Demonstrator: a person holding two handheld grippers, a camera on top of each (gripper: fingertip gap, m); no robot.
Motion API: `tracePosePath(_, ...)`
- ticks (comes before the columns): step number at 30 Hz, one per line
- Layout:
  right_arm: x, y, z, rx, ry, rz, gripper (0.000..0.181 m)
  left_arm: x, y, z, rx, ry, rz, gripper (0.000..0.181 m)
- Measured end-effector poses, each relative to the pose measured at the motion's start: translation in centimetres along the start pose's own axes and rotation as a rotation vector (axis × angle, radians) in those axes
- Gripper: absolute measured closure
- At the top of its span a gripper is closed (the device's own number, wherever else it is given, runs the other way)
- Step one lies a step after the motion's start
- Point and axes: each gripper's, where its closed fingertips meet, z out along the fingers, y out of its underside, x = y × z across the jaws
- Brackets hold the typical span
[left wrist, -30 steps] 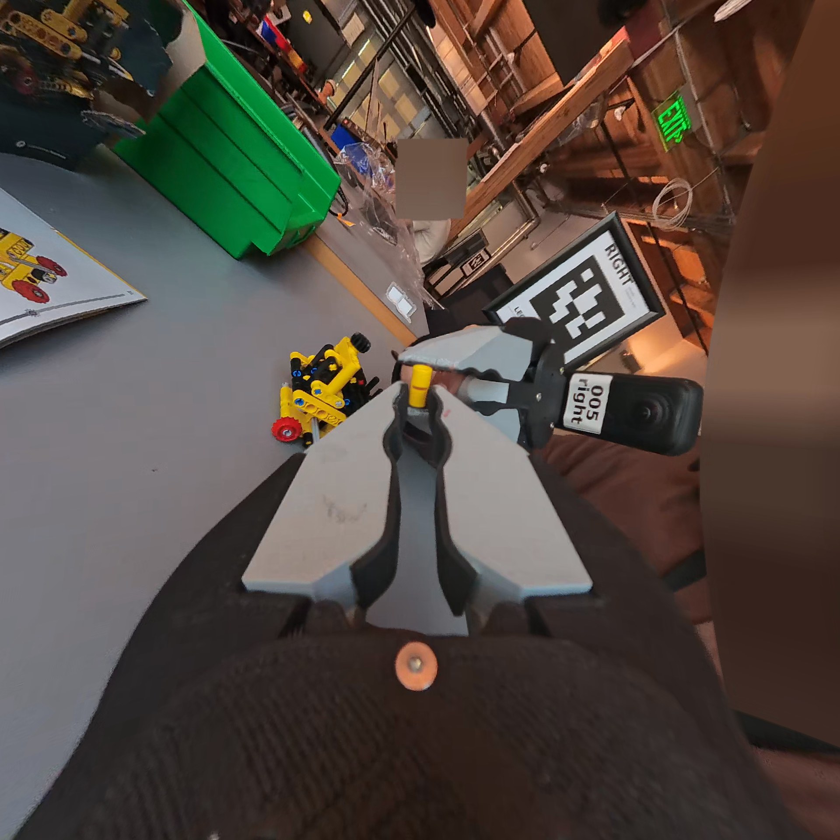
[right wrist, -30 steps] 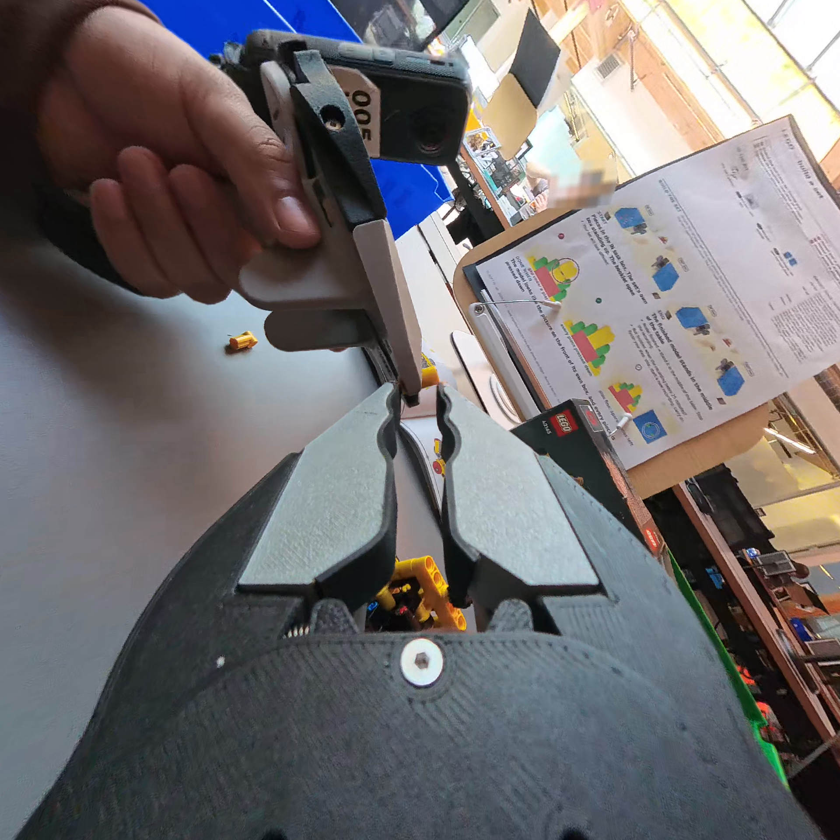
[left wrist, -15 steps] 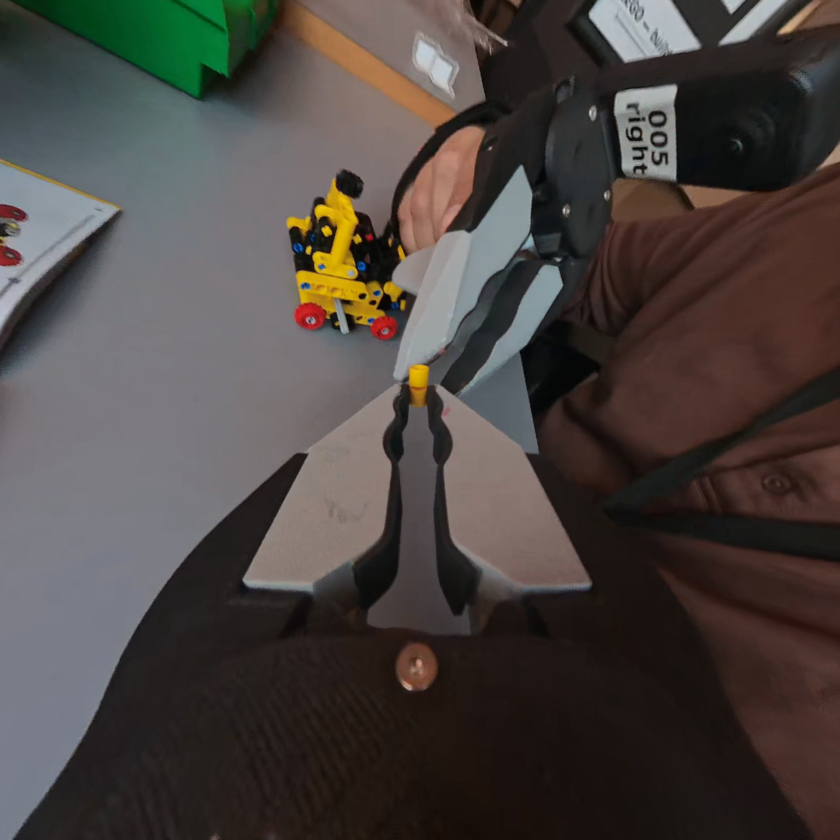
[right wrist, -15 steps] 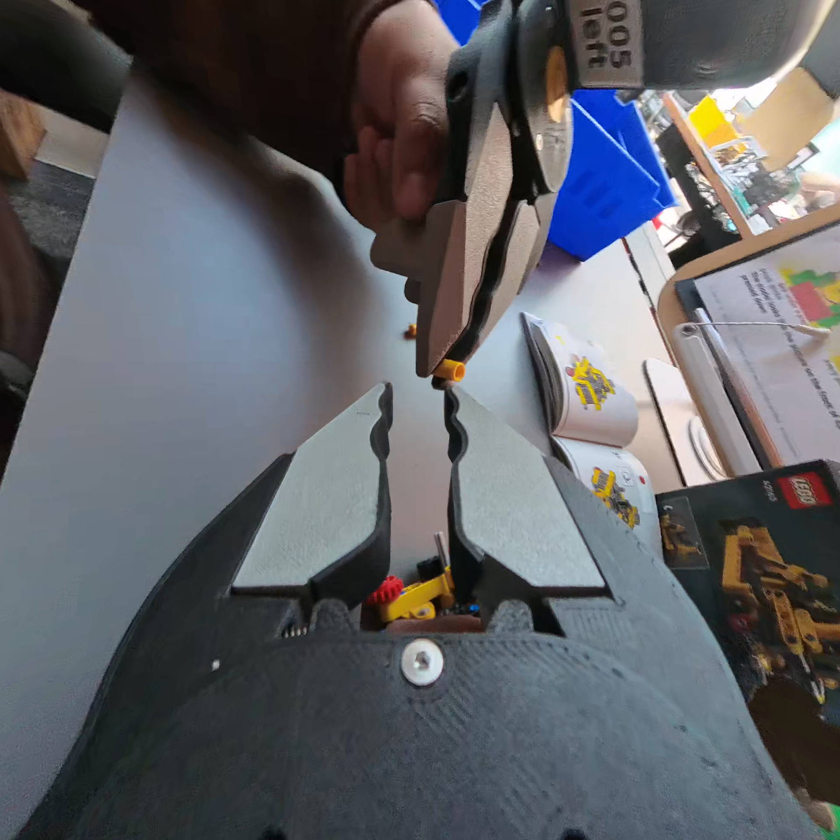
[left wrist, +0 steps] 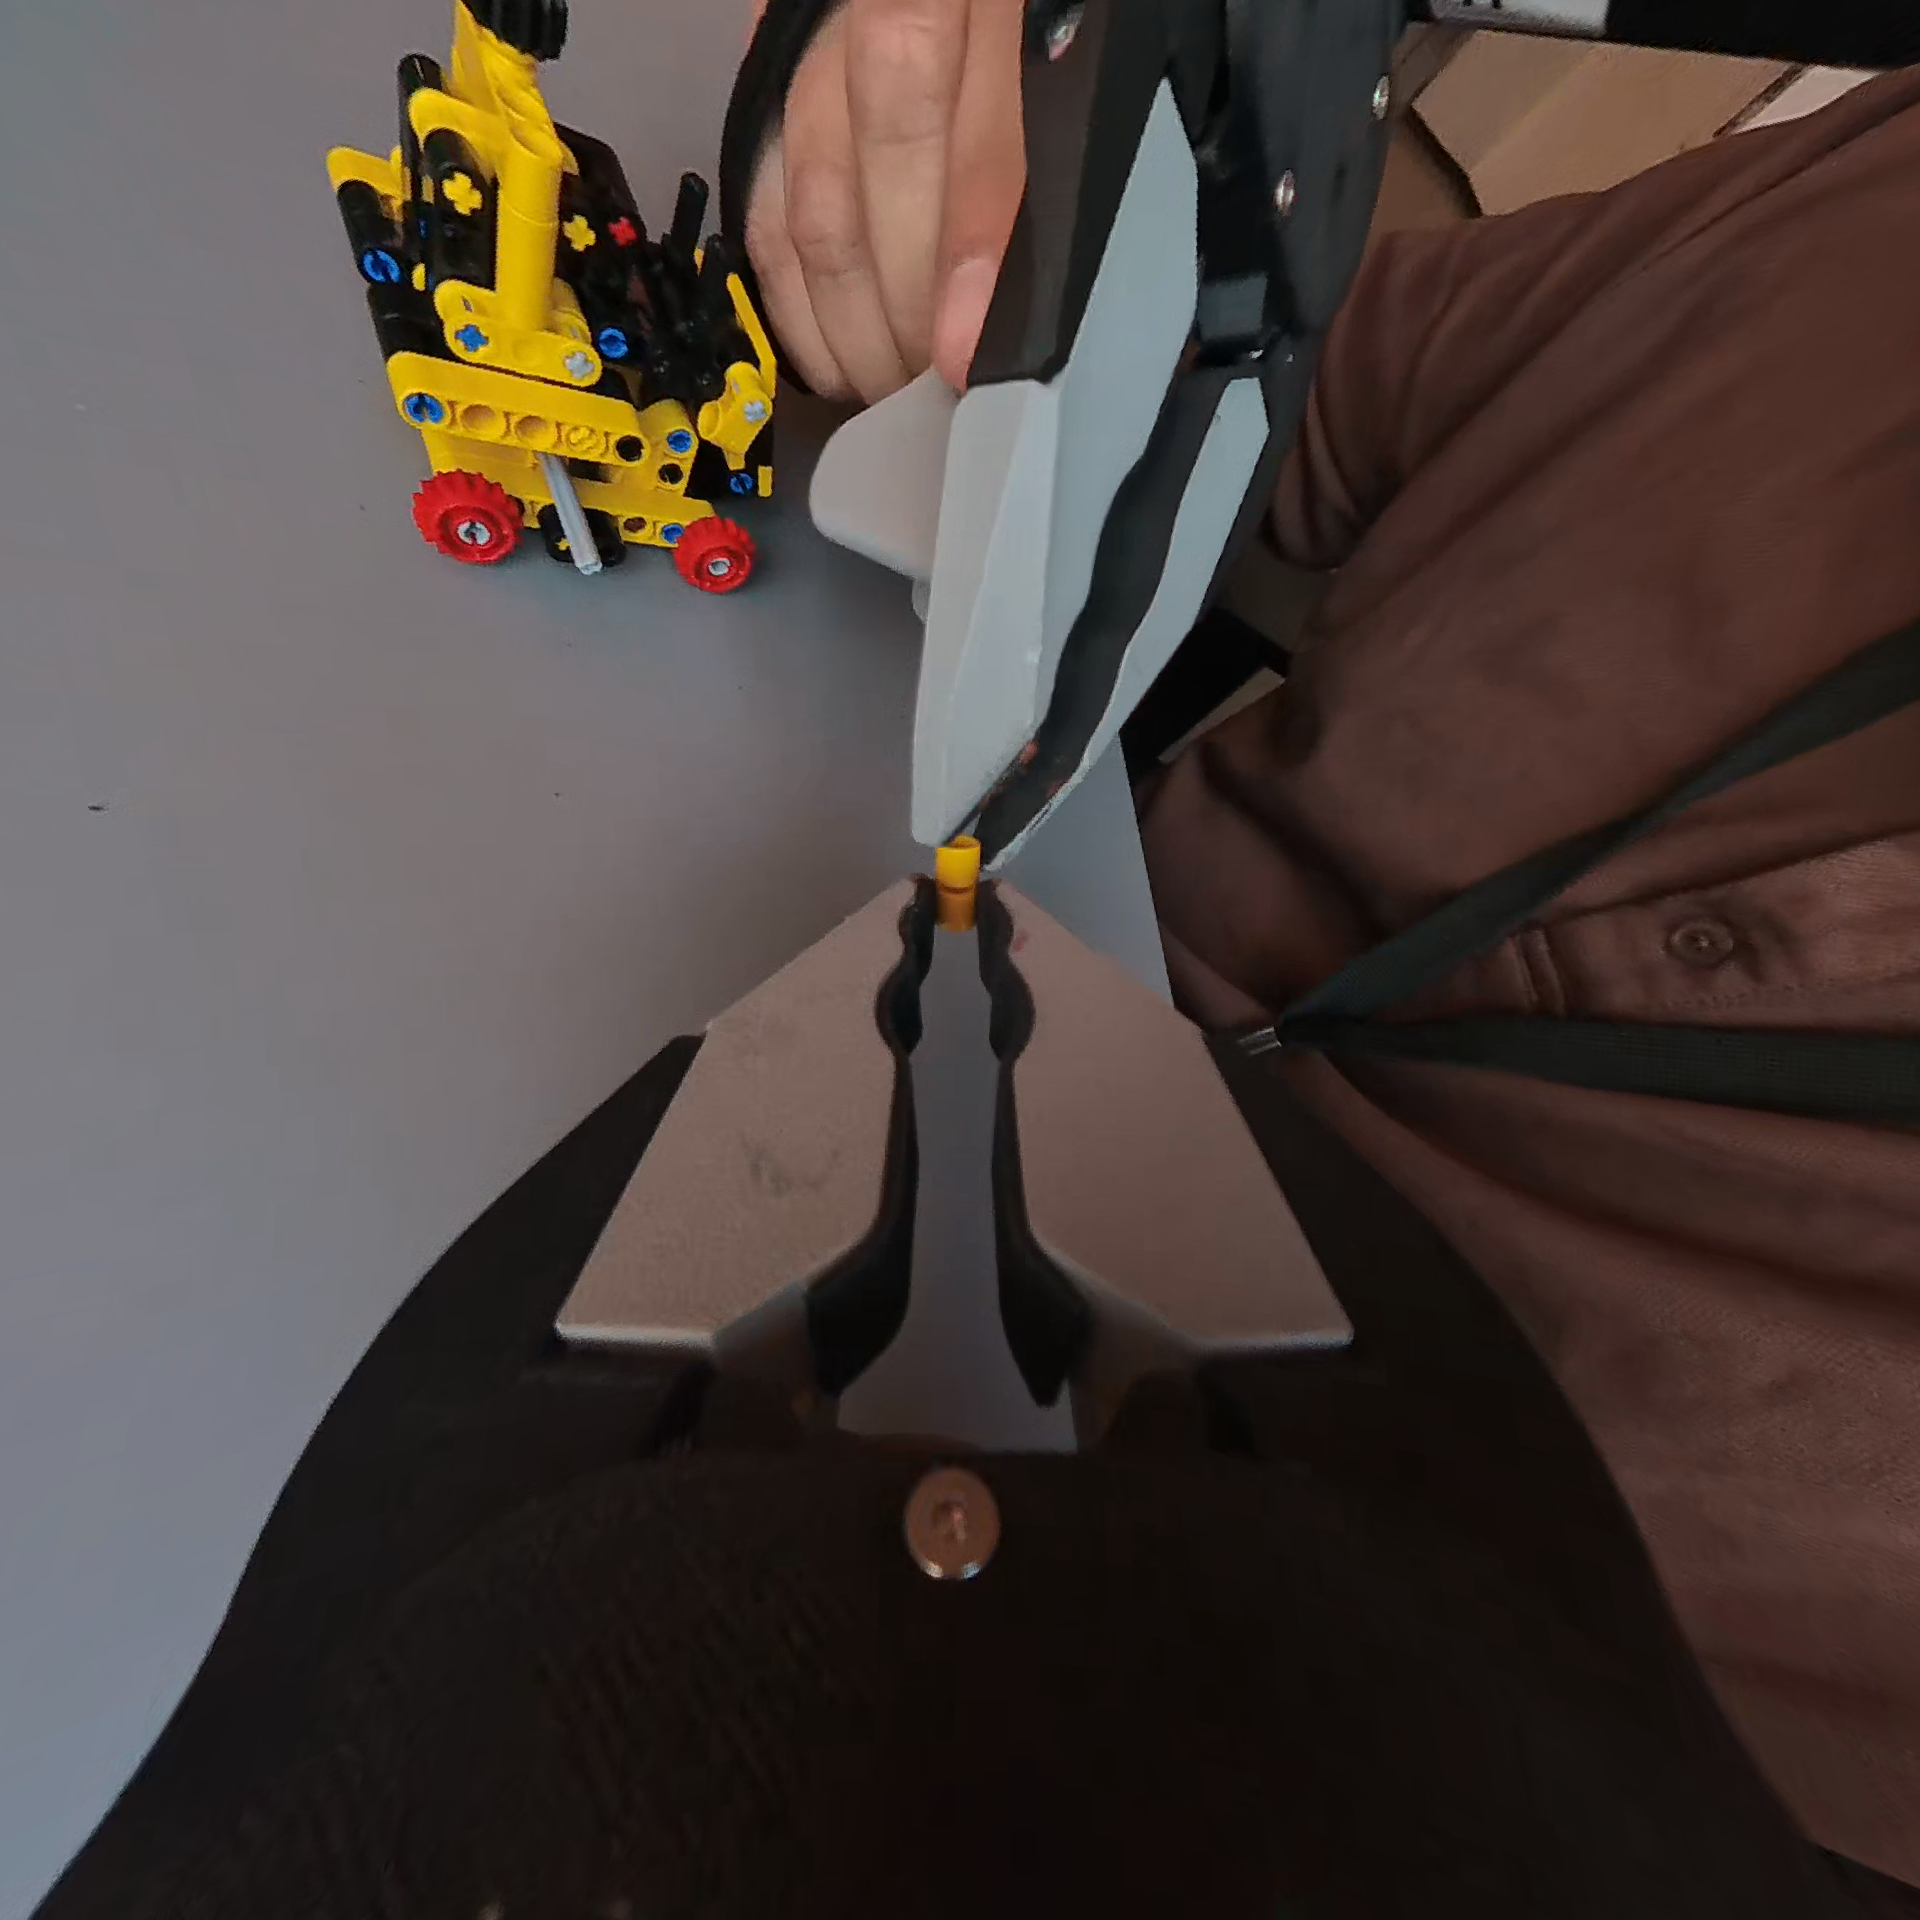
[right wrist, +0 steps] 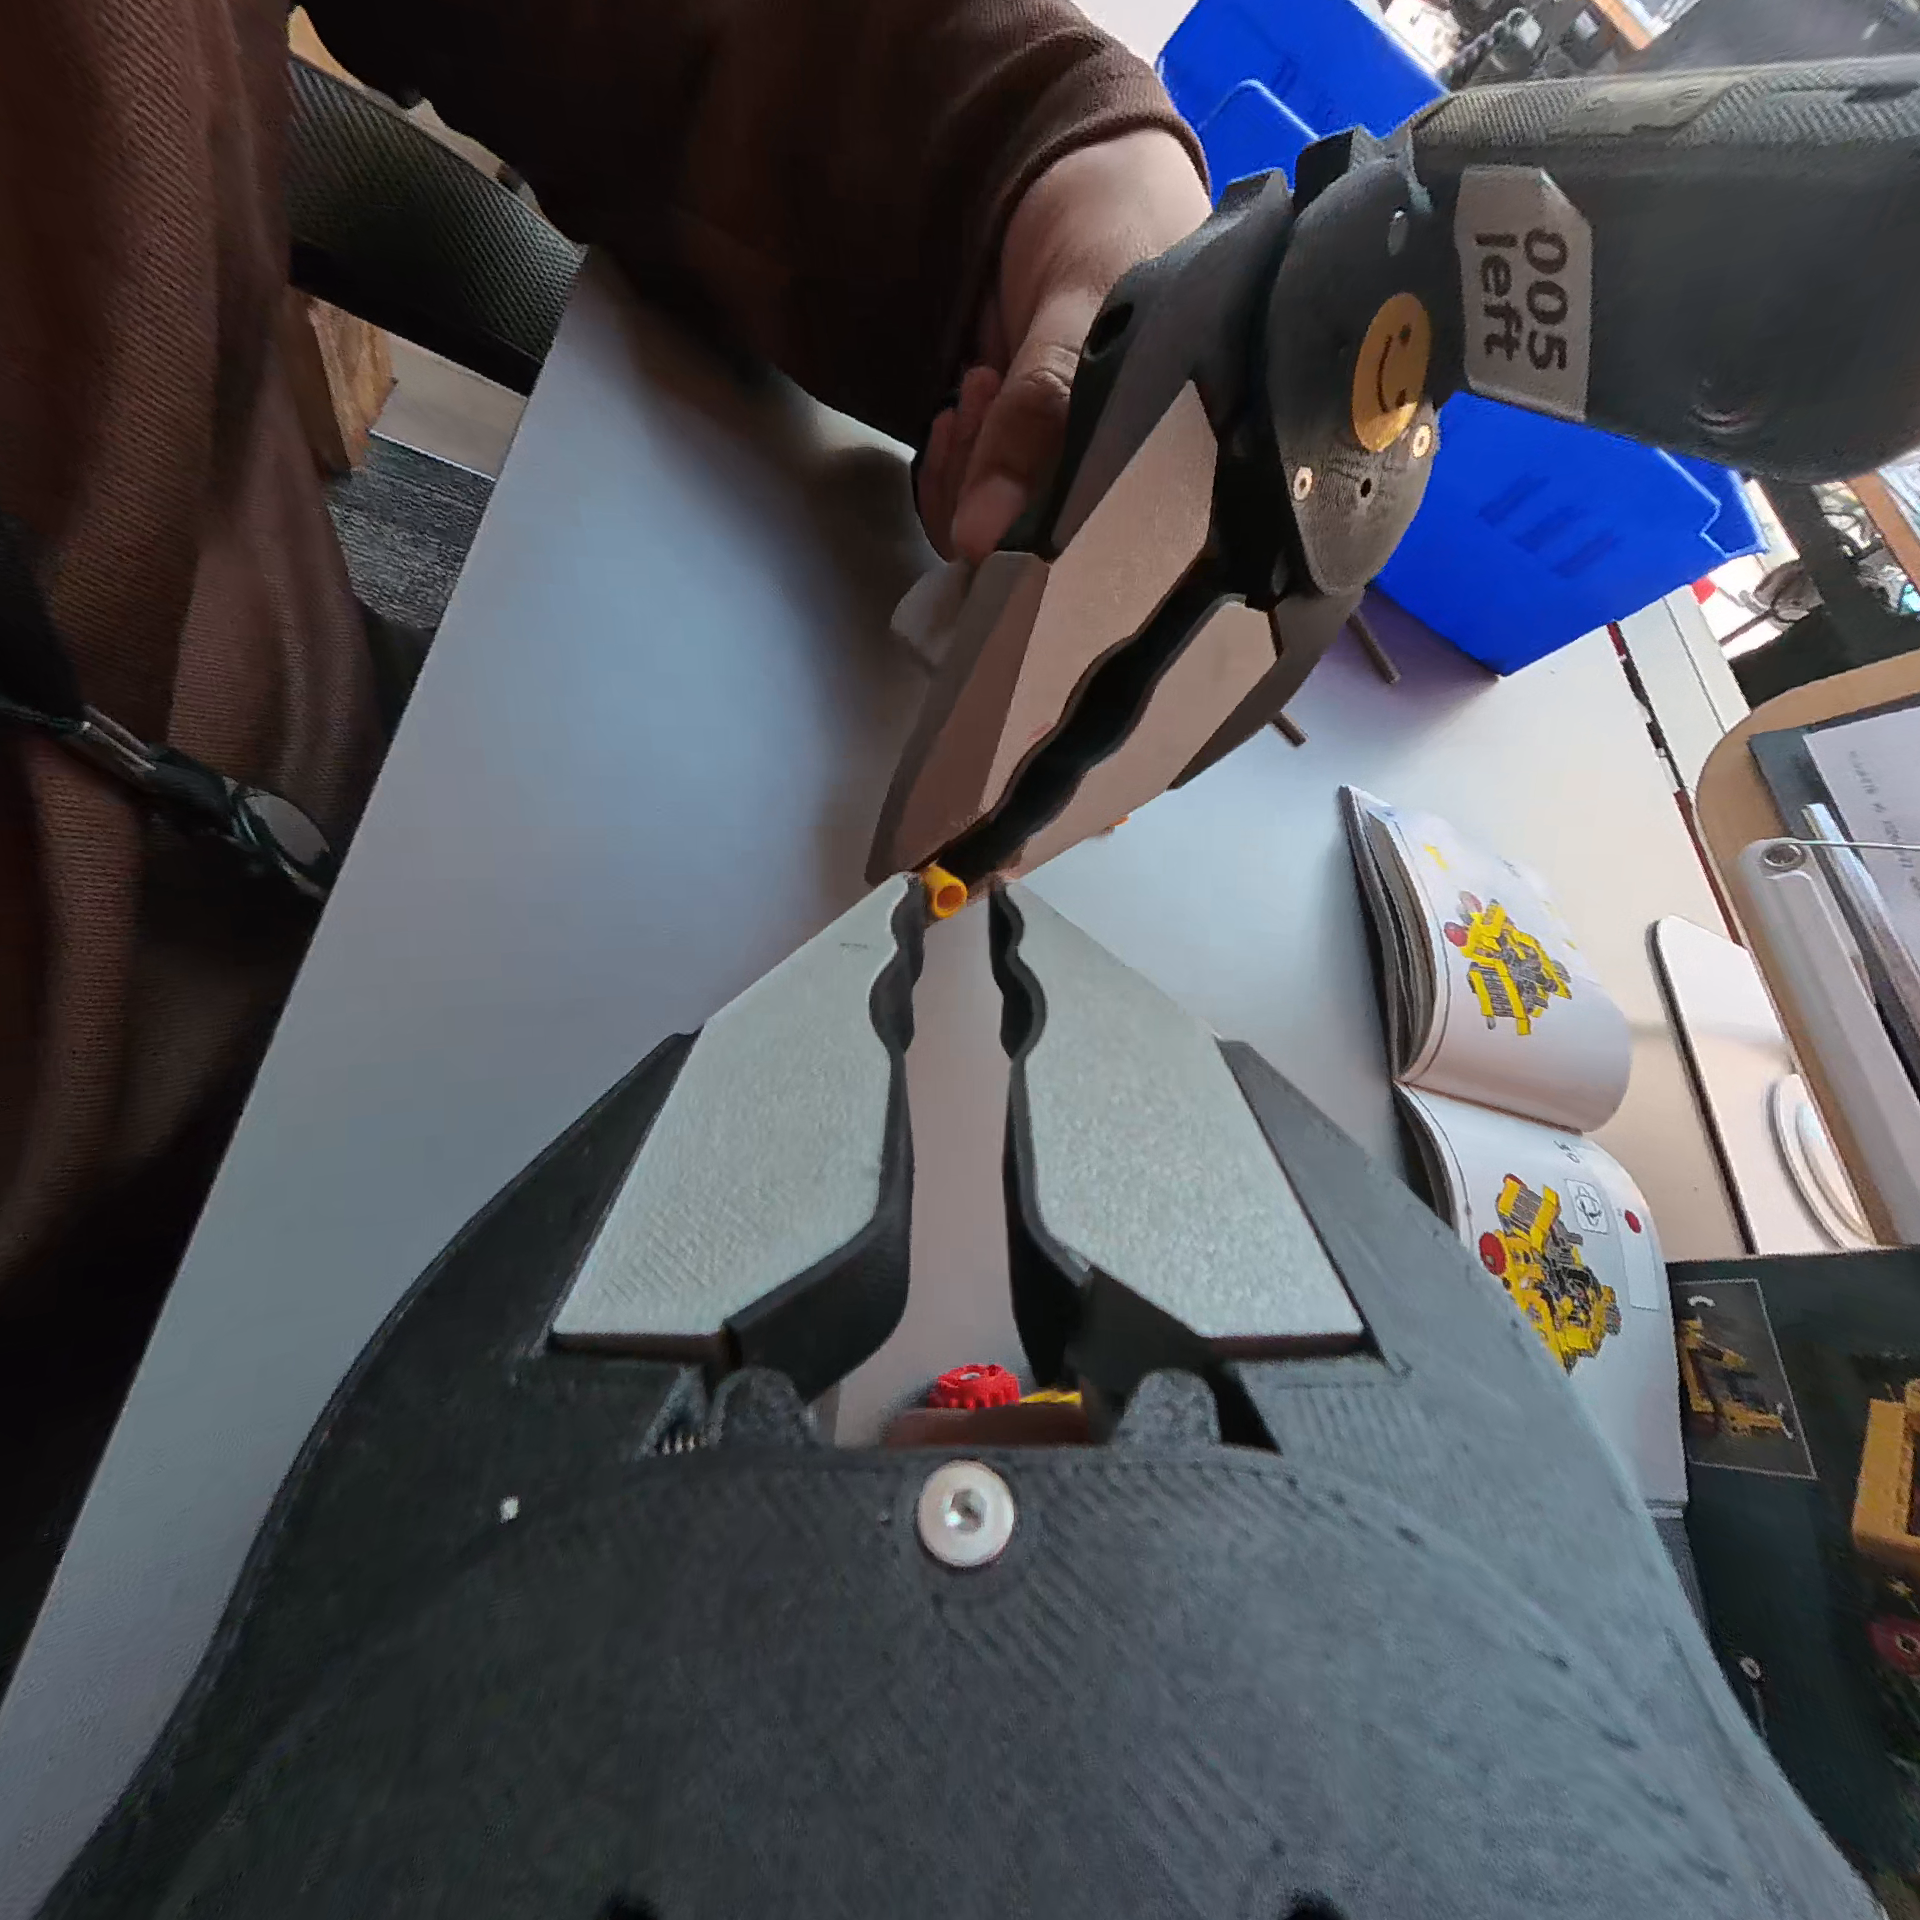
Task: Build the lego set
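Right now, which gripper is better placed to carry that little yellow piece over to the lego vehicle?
Left. The left gripper already pinches the yellow piece at its tips. The right gripper only meets it tip to tip, jaws apart. The yellow vehicle stands on the table beyond.

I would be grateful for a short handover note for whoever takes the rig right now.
Left tool: shut on the yellow peg, held above the table.
Right tool: open, its tips at the peg's free end, not gripping it.
Part-built vehicle: upright on the table, untouched.
Booklet: open on the table.
Done: peg picked up, tools brought tip to tip.
Left: pass or fit the peg, then finish the build.
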Motion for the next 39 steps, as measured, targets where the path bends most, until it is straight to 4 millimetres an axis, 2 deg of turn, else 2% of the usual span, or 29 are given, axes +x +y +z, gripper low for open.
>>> tracePosePath(4,0.1,0.3,0.0,-0.017,0.019,-0.030,0.177,-0.3,-0.2,-0.1,0.009,-0.014,-0.003,0.177)
tracePosePath(11,2.2,-0.1,-1.3,0.018,0.143,-0.062,0.178,-0.6,-2.6,-1.5,0.144,-0.075,0.058,0.176)
tracePosePath(15,2.7,0.2,-1.5,0.007,0.166,-0.053,0.178,-1.1,-3.3,-2.0,0.178,-0.135,0.102,0.176)
tracePosePath(22,2.7,0.5,-1.1,0.013,0.112,0.078,0.168,-1.6,-3.6,-1.8,0.169,-0.276,0.244,0.176)
tracePosePath(27,2.3,0.6,-0.8,0.003,0.086,0.078,0.173,-1.9,-3.1,-1.3,0.112,-0.343,0.315,0.176)
tracePosePath(37,3.2,1.2,-0.8,-0.008,0.102,0.153,0.173,-2.6,-3.5,-1.8,0.095,-0.487,0.470,0.177)
tracePosePath(39,3.1,1.2,-0.8,-0.011,0.099,0.153,0.173,-2.7,-3.4,-1.8,0.096,-0.479,0.454,0.177)
